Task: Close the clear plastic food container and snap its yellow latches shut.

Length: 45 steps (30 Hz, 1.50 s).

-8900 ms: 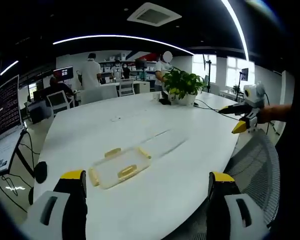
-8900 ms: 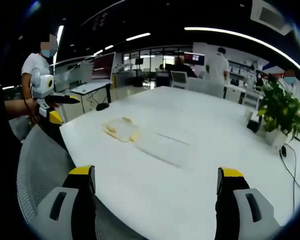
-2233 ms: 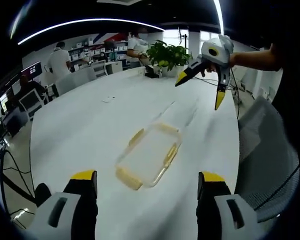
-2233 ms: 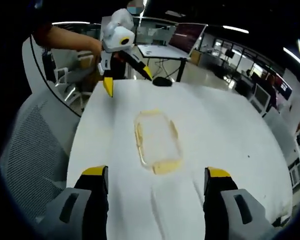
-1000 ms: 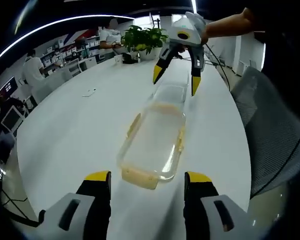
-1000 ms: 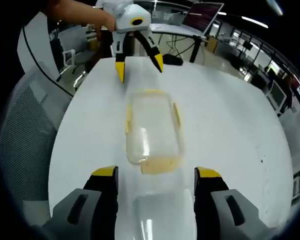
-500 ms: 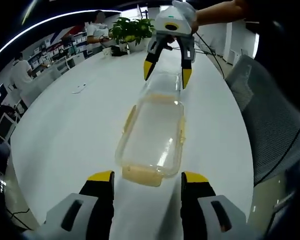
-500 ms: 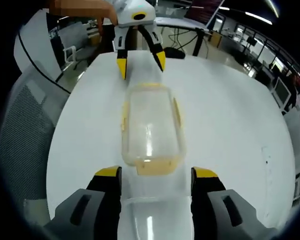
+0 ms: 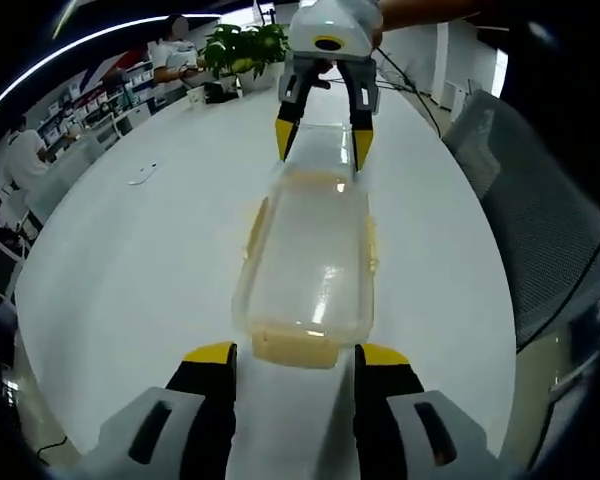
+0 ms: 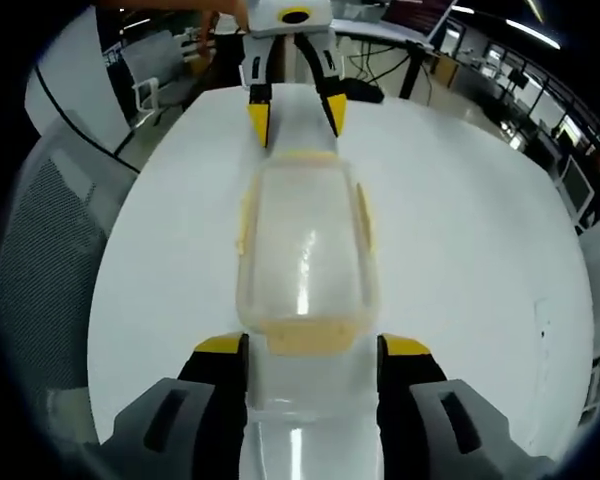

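A clear plastic container (image 9: pixel 312 262) with yellow latches lies lengthwise on the white table (image 9: pixel 130 260). Its side latches (image 9: pixel 256 226) flare outward, and a yellow latch (image 9: pixel 294 346) sits at each short end. My left gripper (image 9: pixel 295 354) is open, its yellow tips flanking the near end latch. My right gripper (image 9: pixel 323 142), held by a hand, is open over the far end. In the right gripper view the container (image 10: pixel 302 255) runs away from my right gripper (image 10: pixel 312 347), whose tips bracket the near end latch (image 10: pixel 302 338). The left gripper (image 10: pixel 295 120) stands open at the far end.
A grey mesh chair (image 9: pixel 525 190) stands at the table's edge, seen also as the chair (image 10: pixel 50 250) in the right gripper view. A potted plant (image 9: pixel 245 45) and a small object (image 9: pixel 140 175) sit farther along the table. People work at desks behind.
Both grippers have closed in on the container's two short ends, so it looks larger in both views. The container itself has not moved.
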{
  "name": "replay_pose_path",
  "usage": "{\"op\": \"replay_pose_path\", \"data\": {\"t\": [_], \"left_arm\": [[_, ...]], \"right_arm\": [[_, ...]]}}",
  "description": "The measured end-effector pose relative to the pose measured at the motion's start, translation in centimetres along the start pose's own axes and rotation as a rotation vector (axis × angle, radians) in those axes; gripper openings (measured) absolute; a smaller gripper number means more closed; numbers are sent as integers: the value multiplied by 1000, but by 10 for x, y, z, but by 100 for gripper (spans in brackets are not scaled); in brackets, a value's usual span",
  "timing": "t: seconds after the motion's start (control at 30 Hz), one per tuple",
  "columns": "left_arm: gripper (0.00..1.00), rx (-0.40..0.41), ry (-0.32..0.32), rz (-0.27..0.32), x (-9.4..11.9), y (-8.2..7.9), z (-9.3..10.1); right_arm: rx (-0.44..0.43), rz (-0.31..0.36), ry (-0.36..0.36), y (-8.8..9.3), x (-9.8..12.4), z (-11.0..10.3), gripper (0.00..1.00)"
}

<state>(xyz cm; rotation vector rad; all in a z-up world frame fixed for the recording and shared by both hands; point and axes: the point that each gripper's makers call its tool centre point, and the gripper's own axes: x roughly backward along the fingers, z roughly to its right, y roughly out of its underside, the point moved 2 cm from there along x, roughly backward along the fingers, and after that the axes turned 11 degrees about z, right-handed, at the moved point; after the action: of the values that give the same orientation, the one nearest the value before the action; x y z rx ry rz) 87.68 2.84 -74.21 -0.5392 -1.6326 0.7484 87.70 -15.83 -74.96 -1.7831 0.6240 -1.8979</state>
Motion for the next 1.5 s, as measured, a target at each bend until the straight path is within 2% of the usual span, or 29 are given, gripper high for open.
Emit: {"op": "replay_pose_path", "data": {"t": [0.27,0.47,0.67,0.83,0.87,1.5], "left_arm": [[38,-16,44,-24,-5,6,-2],[38,-31,78,-44,-9,8,-5],[38,-40,118,-63,-16,11,-4],[38,-60,155,-93,-22,19,-5],[37,-60,157,-79,-23,17,-5],[32,-39,146,-95,-19,11,-3]], "right_arm": [[30,-81,-24,7,-9,1,47],[-19,-88,-27,7,-14,4,47],[-3,-128,-58,12,-19,2,44],[2,-131,-72,7,-24,2,42],[21,-125,-75,6,-24,2,42],[-2,-130,-68,9,-22,4,36]]}}
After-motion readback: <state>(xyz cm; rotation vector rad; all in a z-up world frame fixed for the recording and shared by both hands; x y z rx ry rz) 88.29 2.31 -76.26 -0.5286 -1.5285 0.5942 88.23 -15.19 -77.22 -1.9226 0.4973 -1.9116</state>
